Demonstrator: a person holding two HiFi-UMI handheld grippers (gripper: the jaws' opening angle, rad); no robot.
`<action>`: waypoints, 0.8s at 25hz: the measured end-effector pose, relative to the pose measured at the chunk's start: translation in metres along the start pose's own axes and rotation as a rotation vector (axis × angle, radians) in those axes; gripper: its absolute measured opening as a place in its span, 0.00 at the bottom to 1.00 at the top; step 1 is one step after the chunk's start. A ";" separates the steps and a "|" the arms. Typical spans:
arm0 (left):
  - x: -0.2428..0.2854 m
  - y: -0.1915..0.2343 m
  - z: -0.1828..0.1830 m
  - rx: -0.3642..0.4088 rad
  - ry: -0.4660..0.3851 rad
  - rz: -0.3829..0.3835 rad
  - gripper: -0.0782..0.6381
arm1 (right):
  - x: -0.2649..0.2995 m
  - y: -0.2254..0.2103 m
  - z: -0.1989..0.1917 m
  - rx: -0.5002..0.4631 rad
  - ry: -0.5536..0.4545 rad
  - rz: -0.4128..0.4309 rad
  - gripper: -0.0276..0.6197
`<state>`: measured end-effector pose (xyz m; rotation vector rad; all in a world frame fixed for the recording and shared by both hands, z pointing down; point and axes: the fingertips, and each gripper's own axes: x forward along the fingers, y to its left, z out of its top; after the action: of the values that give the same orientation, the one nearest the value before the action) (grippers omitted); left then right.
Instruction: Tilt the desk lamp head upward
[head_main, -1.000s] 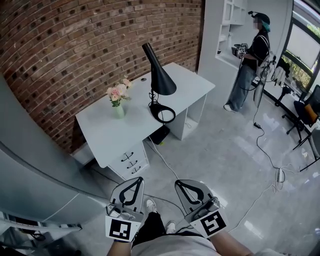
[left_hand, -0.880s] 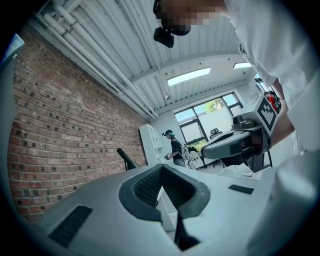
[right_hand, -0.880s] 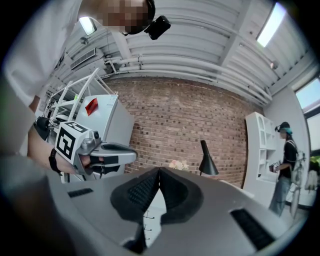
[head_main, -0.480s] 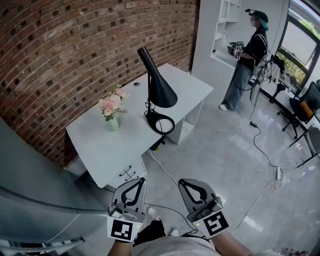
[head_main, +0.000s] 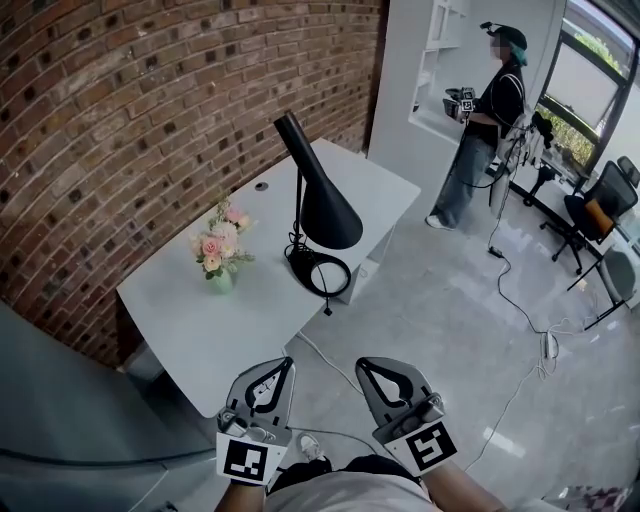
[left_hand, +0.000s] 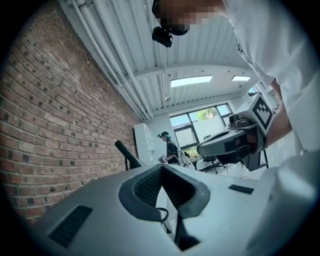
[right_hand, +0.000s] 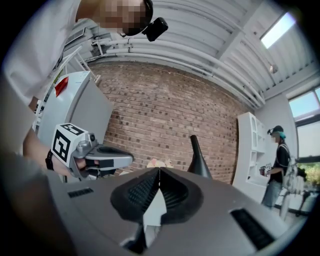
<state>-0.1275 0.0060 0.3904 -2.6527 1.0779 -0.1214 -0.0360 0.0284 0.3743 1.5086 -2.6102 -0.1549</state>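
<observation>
A black desk lamp (head_main: 322, 205) stands on the white desk (head_main: 190, 325). Its cone head slopes down over a ring-shaped base (head_main: 318, 270). My left gripper (head_main: 287, 362) and right gripper (head_main: 363, 363) are held side by side low in the head view, well short of the desk's near edge. Both are shut with nothing between the fingers. The lamp's thin top (left_hand: 126, 154) pokes up past the left gripper (left_hand: 161, 166) in the left gripper view. In the right gripper view the lamp cone (right_hand: 198, 161) rises behind the right gripper (right_hand: 159, 170).
A small vase of pink flowers (head_main: 213, 257) sits on the desk left of the lamp. A brick wall (head_main: 130, 110) backs the desk. A person (head_main: 488, 115) stands at white shelves (head_main: 432, 60) far right. Cables (head_main: 522, 300) trail over the floor, and an office chair (head_main: 598, 212) stands by the window.
The desk and lamp have drawn nearer and shifted left in the head view. Both grippers stay shut in the same spot low in the view.
</observation>
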 end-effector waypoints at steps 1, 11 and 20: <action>0.003 0.005 -0.001 0.004 -0.005 -0.006 0.12 | 0.005 -0.001 0.001 -0.004 0.001 -0.005 0.07; 0.035 0.026 -0.012 -0.019 -0.028 -0.015 0.12 | 0.042 -0.026 -0.001 -0.024 0.002 -0.017 0.07; 0.099 0.054 -0.018 -0.008 0.008 0.080 0.12 | 0.096 -0.086 -0.007 -0.020 -0.039 0.078 0.07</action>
<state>-0.0961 -0.1038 0.3900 -2.6141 1.1878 -0.1119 -0.0087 -0.0982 0.3739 1.4092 -2.6843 -0.2044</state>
